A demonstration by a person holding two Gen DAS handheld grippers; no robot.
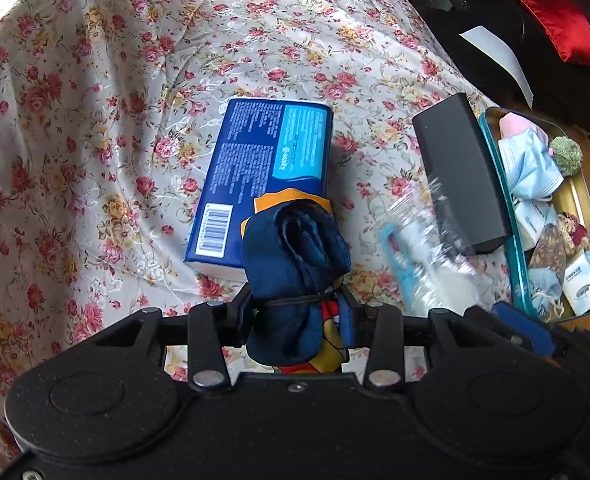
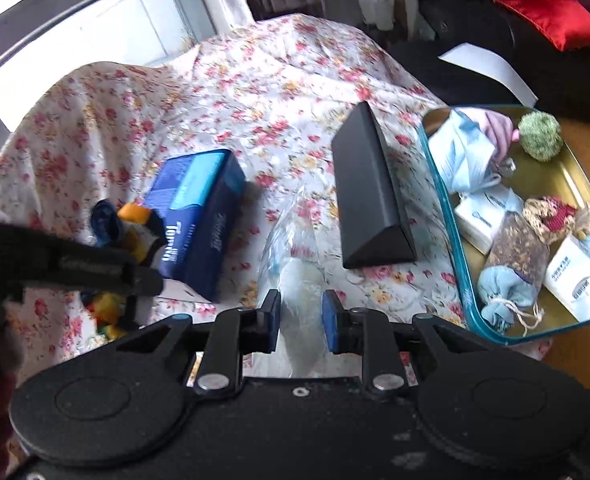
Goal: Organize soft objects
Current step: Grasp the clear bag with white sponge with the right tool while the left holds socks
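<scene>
A rolled blue cloth [image 1: 295, 248] is clamped in the left tool [image 1: 301, 312], ready for sorting. A clear plastic packet [image 2: 295, 280] is gripped by the right tool [image 2: 301, 312], likely bound for the tray [image 2: 445, 216]

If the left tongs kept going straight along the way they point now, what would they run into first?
Probably the blue tissue pack: it lies just beyond the rolled blue cloth that the left tongs grip, on the floral tablecloth. Depth is unclear, so the cloth roll itself may touch first.
</scene>
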